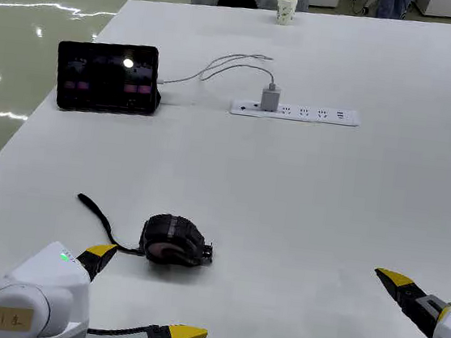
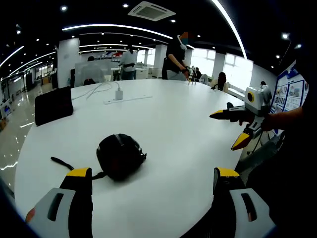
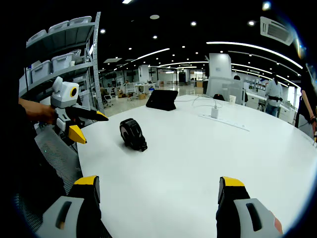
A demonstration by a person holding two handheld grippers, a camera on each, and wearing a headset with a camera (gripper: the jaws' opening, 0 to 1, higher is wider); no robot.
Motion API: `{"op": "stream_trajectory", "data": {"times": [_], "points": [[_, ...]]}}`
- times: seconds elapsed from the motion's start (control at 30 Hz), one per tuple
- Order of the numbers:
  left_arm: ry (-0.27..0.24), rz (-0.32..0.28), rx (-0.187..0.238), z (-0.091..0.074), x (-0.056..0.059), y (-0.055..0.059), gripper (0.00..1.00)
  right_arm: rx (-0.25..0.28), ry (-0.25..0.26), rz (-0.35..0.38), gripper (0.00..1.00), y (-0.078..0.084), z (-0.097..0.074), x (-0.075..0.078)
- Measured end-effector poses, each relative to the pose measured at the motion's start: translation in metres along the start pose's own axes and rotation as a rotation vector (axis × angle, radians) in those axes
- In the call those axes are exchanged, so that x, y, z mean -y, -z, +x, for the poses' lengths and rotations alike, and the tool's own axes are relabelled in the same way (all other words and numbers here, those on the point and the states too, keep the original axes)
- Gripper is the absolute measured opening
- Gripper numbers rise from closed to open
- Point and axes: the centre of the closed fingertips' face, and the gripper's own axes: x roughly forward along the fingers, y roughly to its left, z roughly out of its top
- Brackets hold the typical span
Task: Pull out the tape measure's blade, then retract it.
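Note:
A black tape measure (image 1: 173, 241) lies on the white table (image 1: 304, 194), its black wrist strap (image 1: 96, 215) trailing to the left and its blade fully inside. The same tape measure (image 2: 119, 154) sits just ahead of the left jaws in the left gripper view, and the tape measure (image 3: 132, 133) lies left of centre in the right gripper view. My left gripper (image 1: 144, 294) hovers open just in front of it at the near edge. My right gripper (image 1: 353, 321) is open too, at the near right, well apart from the tape measure.
A dark tablet (image 1: 106, 76) stands at the back left. A white power strip (image 1: 295, 112) with a charger and cable lies behind the middle. A paper cup (image 1: 286, 7) stands at the far edge. People stand beyond the table.

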Motion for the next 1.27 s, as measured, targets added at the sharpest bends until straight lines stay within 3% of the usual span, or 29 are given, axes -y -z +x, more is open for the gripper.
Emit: {"op": "stream_trajectory", "data": {"times": [0.8,1.27], "points": [[0.030,-0.023,-0.017,-0.0006,0.0048,0.0032,0.99,-0.010,-0.010,0.011,0.99,0.0029,-0.0019,-0.0014],[0.018,-0.011,-0.021,-0.0010,0.0017,0.0045,0.99,-0.009,-0.012,0.013,0.99,0.0020,-0.0028,-0.0020]]}}
